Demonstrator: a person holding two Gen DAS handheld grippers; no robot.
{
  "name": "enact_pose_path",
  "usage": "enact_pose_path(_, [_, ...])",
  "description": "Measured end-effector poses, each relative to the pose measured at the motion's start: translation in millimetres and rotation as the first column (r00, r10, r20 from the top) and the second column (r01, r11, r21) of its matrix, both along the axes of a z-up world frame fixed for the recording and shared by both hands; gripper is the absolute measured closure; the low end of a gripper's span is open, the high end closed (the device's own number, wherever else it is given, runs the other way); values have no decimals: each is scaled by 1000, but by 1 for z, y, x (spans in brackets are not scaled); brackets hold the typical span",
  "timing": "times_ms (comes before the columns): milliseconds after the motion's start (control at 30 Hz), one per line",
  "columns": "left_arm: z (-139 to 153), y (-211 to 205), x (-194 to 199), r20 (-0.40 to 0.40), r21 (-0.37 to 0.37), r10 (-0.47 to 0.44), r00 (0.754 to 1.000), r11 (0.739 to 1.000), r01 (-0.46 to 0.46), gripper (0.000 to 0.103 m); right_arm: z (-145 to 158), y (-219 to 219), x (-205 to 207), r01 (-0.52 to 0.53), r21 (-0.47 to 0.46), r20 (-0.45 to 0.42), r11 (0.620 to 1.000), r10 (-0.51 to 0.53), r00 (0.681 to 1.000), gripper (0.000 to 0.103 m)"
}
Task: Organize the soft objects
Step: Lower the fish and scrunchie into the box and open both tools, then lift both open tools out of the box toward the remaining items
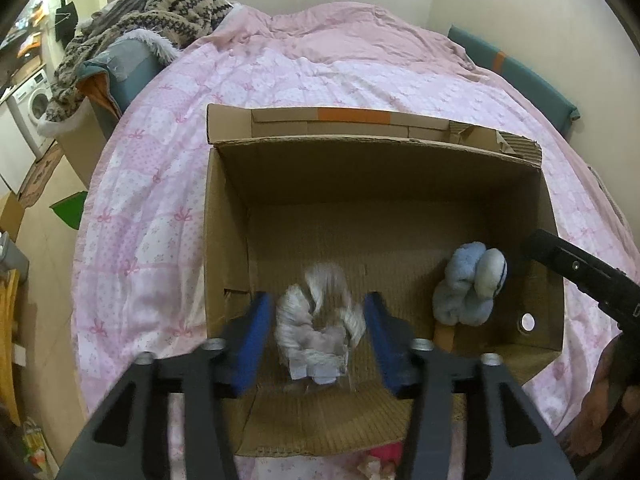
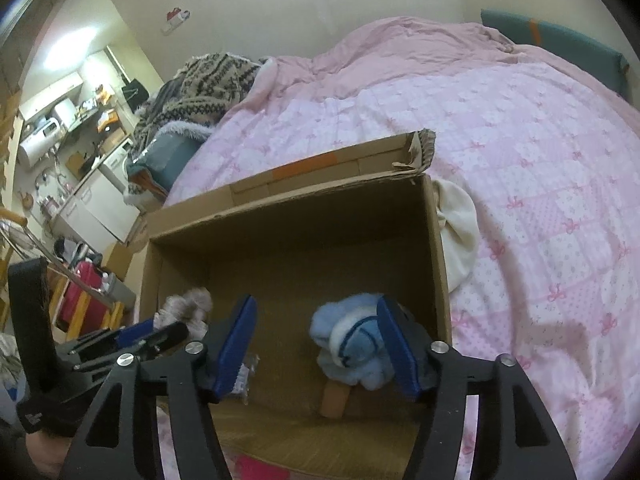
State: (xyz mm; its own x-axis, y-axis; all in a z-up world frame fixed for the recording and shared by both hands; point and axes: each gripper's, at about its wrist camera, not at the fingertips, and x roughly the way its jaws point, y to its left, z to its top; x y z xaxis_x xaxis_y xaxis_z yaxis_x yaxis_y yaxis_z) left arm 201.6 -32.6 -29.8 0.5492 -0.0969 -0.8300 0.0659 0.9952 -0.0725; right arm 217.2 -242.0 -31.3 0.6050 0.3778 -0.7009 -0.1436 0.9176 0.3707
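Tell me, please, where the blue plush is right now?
The blue plush lies inside the cardboard box, by its right wall; in the right wrist view it sits between the open right gripper jaws, against the right one.

Dim, warm indoor light, heavy fisheye warping with dark corners; the grey fluffy toy (image 1: 316,320) looks motion-blurred, box interior (image 1: 380,216) shadowy.

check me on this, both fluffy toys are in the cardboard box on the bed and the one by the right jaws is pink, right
Not quite. The fluffy toy by the right gripper is light blue, not pink, as the right wrist view shows. The rest holds: it and the grey fluffy toy between the left gripper's jaws both sit inside the cardboard box on the bed.
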Motion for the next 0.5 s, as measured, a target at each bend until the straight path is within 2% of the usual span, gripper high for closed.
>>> enact_pose_path(33, [1, 0, -1, 6, -1, 2, 1000, 1000, -2, 42, 0, 0, 1, 1, -1, -2, 1000, -1, 1000, 36])
enact_pose_path(133, [5, 1, -3, 15, 4, 8, 1000, 1000, -8, 39, 1, 0, 1, 4, 4, -9, 1000, -4, 1000, 36])
enact_pose_path(500, [17, 10, -12, 40, 11, 38, 999, 999, -38, 39, 4, 1, -5, 1, -1, -17, 1000, -1, 1000, 36])
